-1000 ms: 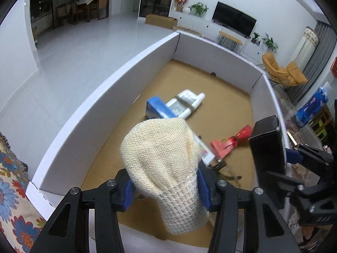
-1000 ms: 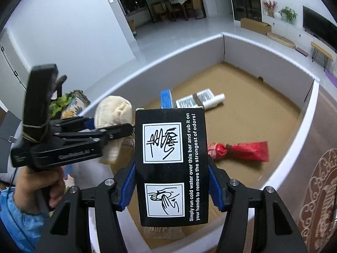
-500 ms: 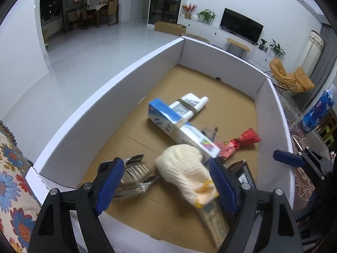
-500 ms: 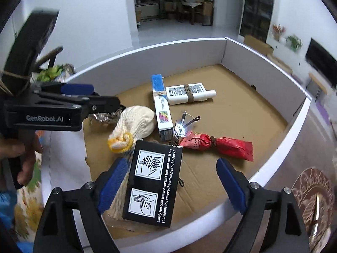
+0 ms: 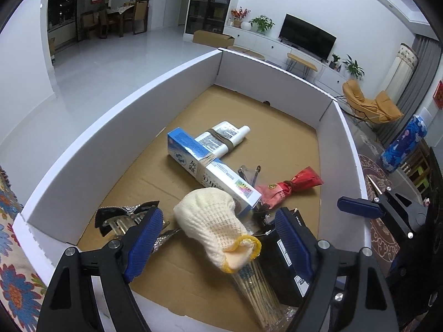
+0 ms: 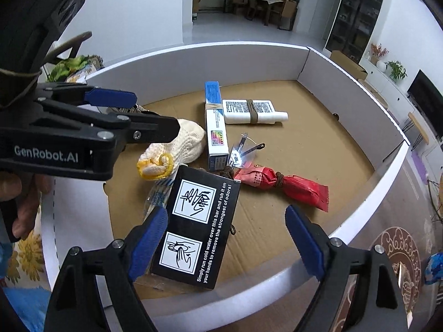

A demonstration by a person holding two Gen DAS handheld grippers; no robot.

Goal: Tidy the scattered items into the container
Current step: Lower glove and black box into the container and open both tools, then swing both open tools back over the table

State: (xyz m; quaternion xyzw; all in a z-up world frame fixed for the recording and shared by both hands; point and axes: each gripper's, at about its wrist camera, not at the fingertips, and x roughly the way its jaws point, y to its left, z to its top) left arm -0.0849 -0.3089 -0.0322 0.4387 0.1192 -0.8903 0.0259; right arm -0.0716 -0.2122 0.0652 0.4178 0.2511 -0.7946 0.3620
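Both sets of fingers are spread wide and hold nothing. The left gripper (image 5: 218, 243) hangs over the near end of the white box (image 5: 110, 127). The right gripper (image 6: 227, 238) hangs there too. Nearest in the box lie the black carton (image 6: 199, 229) and a pack of sticks (image 5: 257, 287). The cream glove (image 5: 213, 227) rests on the sticks. Just past it lies the blue and white toothpaste box (image 5: 210, 168), touching the glove. The red packet (image 6: 279, 185) is to the right. Farthest is a white tube (image 6: 252, 112).

Cream glove (image 5: 213, 222) and black box (image 6: 198, 228) lie inside container (image 5: 133, 105).
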